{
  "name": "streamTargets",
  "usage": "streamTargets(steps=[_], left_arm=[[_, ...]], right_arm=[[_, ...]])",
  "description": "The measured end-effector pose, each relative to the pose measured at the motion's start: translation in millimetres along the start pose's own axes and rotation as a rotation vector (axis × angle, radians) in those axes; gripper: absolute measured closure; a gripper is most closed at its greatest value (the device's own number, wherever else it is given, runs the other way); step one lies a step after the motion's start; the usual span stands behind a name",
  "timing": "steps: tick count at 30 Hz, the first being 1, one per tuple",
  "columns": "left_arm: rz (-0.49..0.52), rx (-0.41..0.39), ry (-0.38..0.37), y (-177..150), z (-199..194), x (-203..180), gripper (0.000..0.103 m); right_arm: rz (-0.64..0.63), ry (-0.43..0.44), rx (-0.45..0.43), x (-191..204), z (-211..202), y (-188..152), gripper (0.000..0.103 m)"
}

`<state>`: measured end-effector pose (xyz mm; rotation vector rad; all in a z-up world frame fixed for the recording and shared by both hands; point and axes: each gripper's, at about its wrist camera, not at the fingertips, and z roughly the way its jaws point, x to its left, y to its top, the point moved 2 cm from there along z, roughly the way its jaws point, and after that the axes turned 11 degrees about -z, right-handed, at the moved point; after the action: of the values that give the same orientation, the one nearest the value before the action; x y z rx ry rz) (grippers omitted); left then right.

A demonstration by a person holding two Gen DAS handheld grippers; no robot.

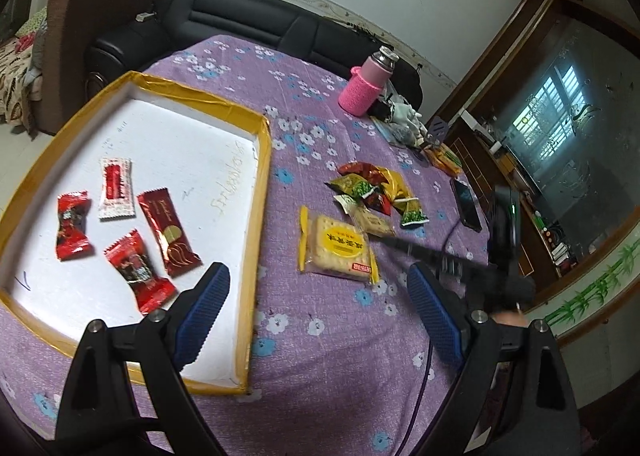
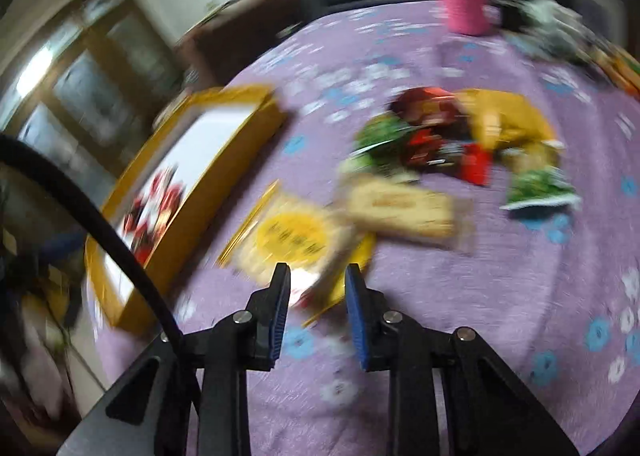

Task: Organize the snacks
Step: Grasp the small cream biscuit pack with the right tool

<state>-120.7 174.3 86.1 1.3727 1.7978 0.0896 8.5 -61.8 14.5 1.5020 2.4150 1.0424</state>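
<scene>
Closing on the cracker pack [image 2: 296, 244] w/ right gripper [image 2: 318, 296] jaws apart risks crushing crackers; left gripper [image 1: 320, 312] jaws wide apart, empty.

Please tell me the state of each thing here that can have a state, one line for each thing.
left tongs: open, empty, above the tray's right edge.
right tongs: open, by the cracker packet's near corner.
tray: open-topped, holds four snacks.
cracker packet: sealed, flat on the cloth, outside the tray.
snack pile: loose, on the cloth, not sorted.
pink bottle: upright, cap on.
phone: screen dark, lying flat.
</scene>
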Motion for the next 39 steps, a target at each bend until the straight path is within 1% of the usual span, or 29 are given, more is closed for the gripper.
streamTargets(steps=[1, 3, 4, 7, 9, 11, 13, 14, 16, 17, 18, 20, 21, 22, 23, 25, 26, 27, 28, 29, 30, 31, 32, 33, 34, 35, 36, 38, 39], left_arm=[[0.005, 0.003, 0.000, -1.0, 0.5, -1.1, 0.013], [0.014, 0.002, 0.003, -2.5, -0.8, -2.3, 0.013], [0.015, -0.001, 0.007, -2.7, -2.0, -2.2, 0.013], [0.008, -0.008, 0.007, -1.5, -5.4, 0.8, 0.013], [0.003, -0.012, 0.014, 0.4, -7.7, 4.9, 0.013], [-0.005, -0.015, 0.015, 1.4, -8.4, 7.9, 0.013], [-0.014, -0.011, 0.010, 2.8, -7.6, 12.3, 0.013], [-0.019, -0.008, 0.006, 3.4, -6.0, 13.3, 0.013], [-0.031, 0.005, -0.013, 3.4, -1.0, 13.9, 0.013], [-0.031, 0.010, -0.016, 3.2, 1.5, 12.9, 0.013], [-0.027, 0.016, -0.016, 2.0, 3.9, 10.7, 0.013], [-0.015, 0.033, -0.019, -1.6, 7.4, 5.9, 0.013], [-0.011, 0.037, -0.022, -3.2, 7.7, 3.6, 0.013], [-0.005, 0.037, -0.021, -4.3, 7.0, 1.5, 0.013], [-0.001, 0.034, -0.018, -4.8, 5.7, -0.1, 0.013], [-0.003, 0.028, -0.012, -4.7, 3.2, -0.6, 0.013], [-0.006, 0.025, -0.009, -4.6, 2.1, -0.3, 0.013], [-0.010, 0.022, -0.005, -4.8, 0.5, 0.0, 0.013], [-0.013, 0.020, -0.002, -5.0, -0.7, 0.6, 0.013], [-0.015, 0.018, -0.002, -5.5, -2.8, 1.1, 0.013], [-0.014, 0.015, 0.000, -5.8, -4.8, 1.9, 0.013], [-0.012, 0.011, 0.003, -6.2, -7.2, 2.4, 0.013], [-0.012, 0.006, 0.006, -6.3, -9.5, 3.4, 0.013], [-0.012, 0.002, 0.007, -6.0, -10.3, 4.3, 0.013], [-0.016, 0.001, 0.009, -5.5, -10.7, 6.0, 0.013], [-0.018, 0.002, 0.008, -5.9, -10.0, 6.9, 0.013], [-0.018, 0.005, 0.006, -5.8, -8.3, 6.4, 0.013], [-0.010, 0.016, -0.002, -8.1, -4.9, 4.6, 0.013], [-0.003, 0.024, -0.004, -9.6, -3.3, 2.6, 0.013]], right_arm=[[0.039, -0.037, -0.027, -8.0, -3.5, 2.5, 0.072], [0.070, -0.113, -0.078, -18.2, -6.6, 15.2, 0.070], [0.079, -0.140, -0.095, -22.1, -4.9, 23.8, 0.065], [0.060, -0.152, -0.095, -24.8, 11.0, 44.6, 0.063], [0.086, -0.112, -0.049, -31.4, 30.3, 53.2, 0.063], [0.130, -0.053, -0.008, -38.0, 40.6, 48.6, 0.063], [0.160, 0.018, 0.023, -41.1, 38.7, 37.9, 0.063], [0.167, 0.046, 0.023, -39.8, 33.1, 33.0, 0.062], [0.175, 0.131, 0.084, -36.4, 25.9, 20.3, 0.062], [0.160, 0.132, 0.100, -31.0, 23.5, 16.6, 0.062], [0.122, 0.104, 0.107, -26.0, 17.8, 13.5, 0.062], [0.071, 0.058, 0.095, -19.2, 9.9, 12.6, 0.062], [0.037, 0.012, 0.083, -14.6, 6.8, 13.5, 0.062], [0.016, -0.009, 0.077, -11.2, 6.2, 13.9, 0.061], [-0.011, -0.018, 0.071, -6.8, 6.8, 15.5, 0.061], [-0.055, 0.013, 0.061, 9.9, 10.3, 19.0, 0.060], [-0.082, 0.028, 0.055, 22.5, 16.3, 24.1, 0.057], [-0.109, 0.018, 0.053, 32.1, 21.9, 27.4, 0.054], [-0.131, -0.003, 0.052, 33.2, 28.1, 33.0, 0.050], [-0.155, -0.033, 0.052, 38.7, 36.9, 38.1, 0.049], [-0.162, -0.053, 0.063, 42.7, 47.7, 42.0, 0.049], [-0.149, -0.055, 0.084, 41.0, 50.1, 37.4, 0.050], [-0.118, -0.059, 0.126, 40.2, 56.8, 35.5, 0.053], [-0.084, -0.066, 0.145, 39.1, 58.4, 32.6, 0.054], [-0.054, -0.055, 0.150, 39.2, 55.7, 30.4, 0.061], [-0.012, -0.030, 0.167, 38.5, 52.5, 25.6, 0.067], [0.046, 0.010, 0.194, 36.8, 48.3, 18.1, 0.070], [0.122, 0.090, 0.234, 36.8, 39.2, 2.8, 0.070], [0.131, 0.137, 0.229, 38.7, 32.1, -3.7, 0.070]])
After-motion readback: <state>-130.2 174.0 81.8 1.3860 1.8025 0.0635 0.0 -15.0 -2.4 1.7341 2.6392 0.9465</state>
